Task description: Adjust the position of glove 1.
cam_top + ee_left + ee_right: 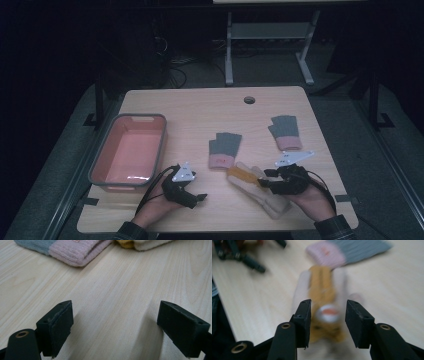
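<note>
High view: a pink tub sits at the table's left, two grey-and-pink gloves in the middle and upper right. The cream-and-orange glove lies lower centre, under the right gripper. The left gripper rests lower left.

Left gripper view: jaws wide apart over bare wood, holding nothing.

Right gripper view: jaws partly open, straddling the blurred glove; contact unclear.

The high view looks forward and down from above the table's near edge, taking in the whole top. The left gripper view skims low over the wood toward the grey-and-pink sock. The right gripper view hovers close over the cream-and-orange sock. Both socks appear in all three.
</note>
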`<control>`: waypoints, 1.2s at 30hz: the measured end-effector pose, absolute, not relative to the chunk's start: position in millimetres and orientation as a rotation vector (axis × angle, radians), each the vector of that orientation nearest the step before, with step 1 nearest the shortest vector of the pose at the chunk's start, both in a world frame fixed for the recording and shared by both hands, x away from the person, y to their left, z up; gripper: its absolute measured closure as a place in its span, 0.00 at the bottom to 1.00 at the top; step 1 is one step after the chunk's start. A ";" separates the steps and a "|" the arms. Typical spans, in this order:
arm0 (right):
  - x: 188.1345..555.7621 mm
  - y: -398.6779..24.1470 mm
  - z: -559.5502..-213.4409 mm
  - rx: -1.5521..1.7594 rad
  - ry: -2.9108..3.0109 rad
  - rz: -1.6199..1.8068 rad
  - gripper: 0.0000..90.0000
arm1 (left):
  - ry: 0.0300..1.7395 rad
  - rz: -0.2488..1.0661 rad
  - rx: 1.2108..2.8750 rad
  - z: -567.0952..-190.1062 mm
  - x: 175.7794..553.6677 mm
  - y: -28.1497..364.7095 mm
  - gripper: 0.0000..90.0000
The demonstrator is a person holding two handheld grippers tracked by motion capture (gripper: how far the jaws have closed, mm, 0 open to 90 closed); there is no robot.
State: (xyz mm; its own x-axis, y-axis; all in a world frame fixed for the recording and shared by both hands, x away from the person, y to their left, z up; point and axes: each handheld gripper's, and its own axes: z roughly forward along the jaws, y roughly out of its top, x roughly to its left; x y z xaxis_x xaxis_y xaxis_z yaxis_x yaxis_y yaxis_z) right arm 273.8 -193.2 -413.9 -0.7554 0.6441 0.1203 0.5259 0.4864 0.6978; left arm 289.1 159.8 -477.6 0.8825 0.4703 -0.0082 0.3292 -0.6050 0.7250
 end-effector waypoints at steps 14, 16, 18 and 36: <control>287.2 -246.8 -430.4 1.069 2.565 1.007 0.98 | 0.602 0.216 2.289 -467.2 286.7 153.9 0.41; 284.3 -248.8 -435.3 1.047 2.594 0.977 0.99 | 0.571 0.180 2.276 -461.1 284.9 148.3 0.59; 281.4 -251.0 -442.2 1.037 2.630 0.962 1.00 | 0.554 0.142 2.263 -456.6 285.0 141.5 0.79; 284.8 -241.9 -451.1 0.939 2.749 0.987 1.00 | 0.461 0.045 2.341 -466.1 299.3 50.1 0.95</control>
